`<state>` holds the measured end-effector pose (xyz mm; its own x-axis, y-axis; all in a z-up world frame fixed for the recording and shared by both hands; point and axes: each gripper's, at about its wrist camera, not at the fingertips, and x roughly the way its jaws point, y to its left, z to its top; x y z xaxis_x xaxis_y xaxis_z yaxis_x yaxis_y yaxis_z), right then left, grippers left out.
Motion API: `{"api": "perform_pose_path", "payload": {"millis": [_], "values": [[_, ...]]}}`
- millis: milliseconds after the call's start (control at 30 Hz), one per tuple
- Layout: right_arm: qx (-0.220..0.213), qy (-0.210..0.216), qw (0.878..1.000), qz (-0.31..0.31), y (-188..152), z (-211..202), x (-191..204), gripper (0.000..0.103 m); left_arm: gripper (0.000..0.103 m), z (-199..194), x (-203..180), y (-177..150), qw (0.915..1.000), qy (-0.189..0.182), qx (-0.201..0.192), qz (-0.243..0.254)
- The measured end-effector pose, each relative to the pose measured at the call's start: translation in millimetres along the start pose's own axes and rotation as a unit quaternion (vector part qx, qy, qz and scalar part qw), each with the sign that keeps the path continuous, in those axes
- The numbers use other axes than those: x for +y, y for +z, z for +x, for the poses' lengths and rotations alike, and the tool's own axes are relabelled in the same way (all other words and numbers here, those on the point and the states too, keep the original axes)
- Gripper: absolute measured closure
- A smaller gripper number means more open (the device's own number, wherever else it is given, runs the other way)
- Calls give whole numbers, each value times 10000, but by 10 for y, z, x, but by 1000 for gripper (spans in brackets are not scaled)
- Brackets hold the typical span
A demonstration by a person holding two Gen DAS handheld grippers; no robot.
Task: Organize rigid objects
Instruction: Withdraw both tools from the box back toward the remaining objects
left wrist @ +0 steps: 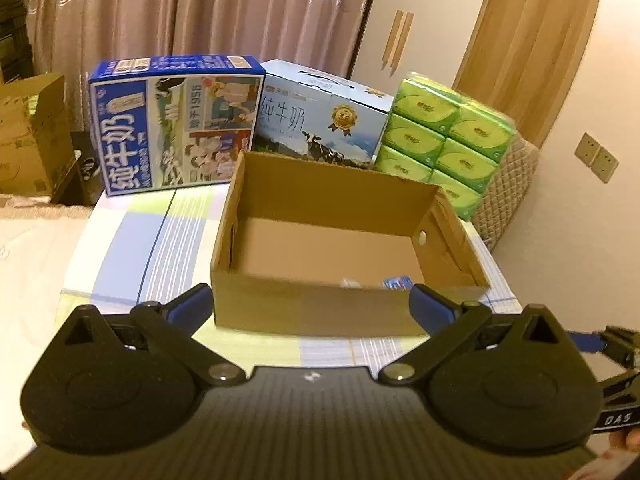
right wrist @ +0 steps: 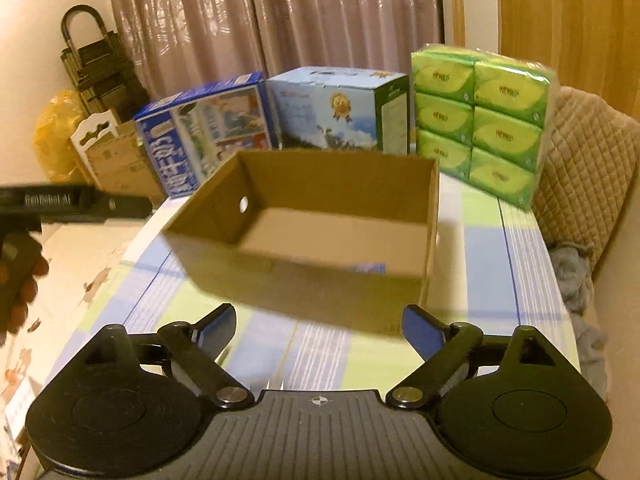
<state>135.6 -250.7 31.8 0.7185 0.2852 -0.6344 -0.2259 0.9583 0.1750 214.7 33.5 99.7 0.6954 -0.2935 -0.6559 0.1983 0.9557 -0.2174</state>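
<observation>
My left gripper (left wrist: pixel 310 300) spread wide and holding nothing, my right gripper (right wrist: pixel 318 322) likewise released and bare, open cardboard box (left wrist: pixel 320 312) just ahead on the checked cloth (left wrist: pixel 132 248), dark blue milk carton (left wrist: pixel 172 128), pale blue milk carton (left wrist: pixel 320 120) and green tissue pack (left wrist: pixel 444 140) lined up behind it, curtain (left wrist: pixel 200 8) beyond.

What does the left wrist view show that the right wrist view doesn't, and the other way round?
Left wrist only: wall sockets and the open left gripper. Right wrist only: a yellow bag, a grey cloth and the open right gripper. Both: the open cardboard box, two milk cartons behind it, green tissue packs, the checked tablecloth and curtains.
</observation>
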Motion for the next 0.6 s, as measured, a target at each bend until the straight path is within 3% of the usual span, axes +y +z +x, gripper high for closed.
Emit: {"api": "perform_pose_path", "payload": {"millis": [300, 600], "values": [[94, 51, 9987, 489, -743, -444, 105, 14, 1, -653, 164, -580, 9986, -193, -114, -481], [225, -41, 9996, 160, -1145, -557, 349, 14, 1, -769, 247, -1127, 9992, 235, 5, -324]]}}
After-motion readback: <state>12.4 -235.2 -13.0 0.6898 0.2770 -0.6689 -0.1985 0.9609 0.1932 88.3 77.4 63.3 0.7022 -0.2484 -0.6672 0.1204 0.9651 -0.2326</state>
